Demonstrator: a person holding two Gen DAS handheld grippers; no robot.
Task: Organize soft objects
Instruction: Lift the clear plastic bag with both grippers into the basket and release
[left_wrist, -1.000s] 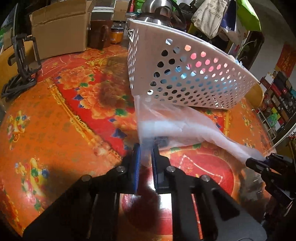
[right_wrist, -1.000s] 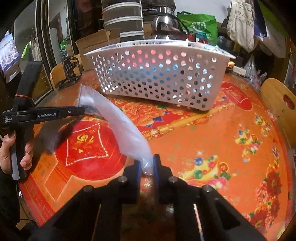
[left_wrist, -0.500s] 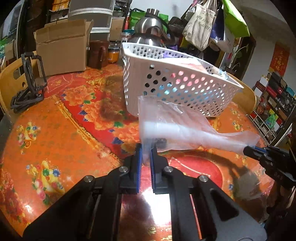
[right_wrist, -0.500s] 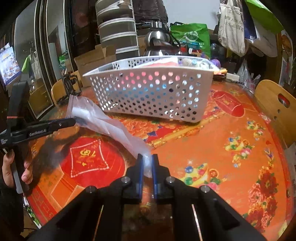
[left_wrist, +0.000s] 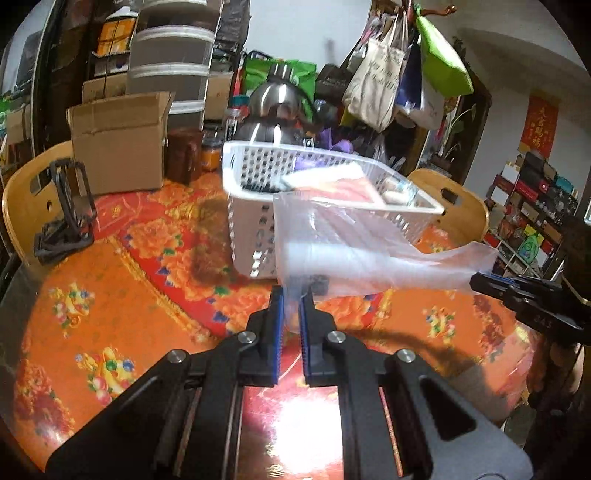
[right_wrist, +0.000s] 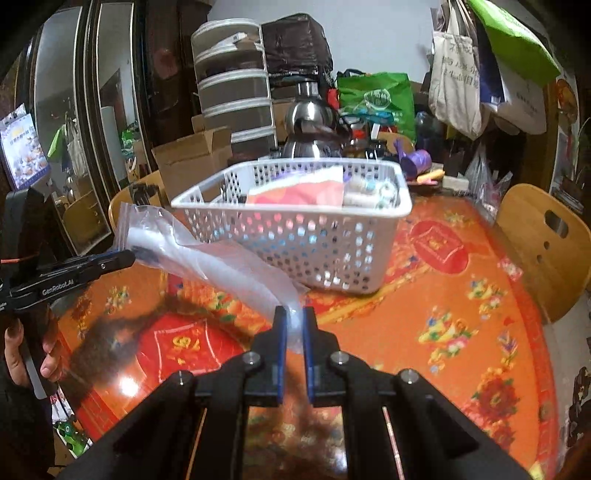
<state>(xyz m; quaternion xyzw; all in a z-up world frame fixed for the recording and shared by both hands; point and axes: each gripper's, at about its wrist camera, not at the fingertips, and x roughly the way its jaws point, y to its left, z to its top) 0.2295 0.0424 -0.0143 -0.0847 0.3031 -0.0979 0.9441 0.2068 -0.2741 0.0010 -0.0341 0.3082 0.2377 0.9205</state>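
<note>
Clear thin plastic: the zip bag (left_wrist: 354, 254) is limp, near weightless, slick, w/ something small and dark (left_wrist: 320, 285) inside near the left end. It hangs stretched in mid-frame, above the worktop (left_wrist: 122, 295), in front of the white perforated basket (right_wrist: 314, 251), which already holds soft stuff.

Left claw (left_wrist: 291, 306) is clenched on one end, right claw (right_wrist: 293, 325) clenched on the other; in the left view the right claw sits at the right edge.

Handling, my read: no stiffness, so it sags and folds btwn grips; film can slide out of the pads if tugged hard. Best hold = edges/corners, as now, esp. the thicker zip strip (right_wrist: 123, 225). Not fragile, but may snag on the basket rim (right_wrist: 291, 206).
</note>
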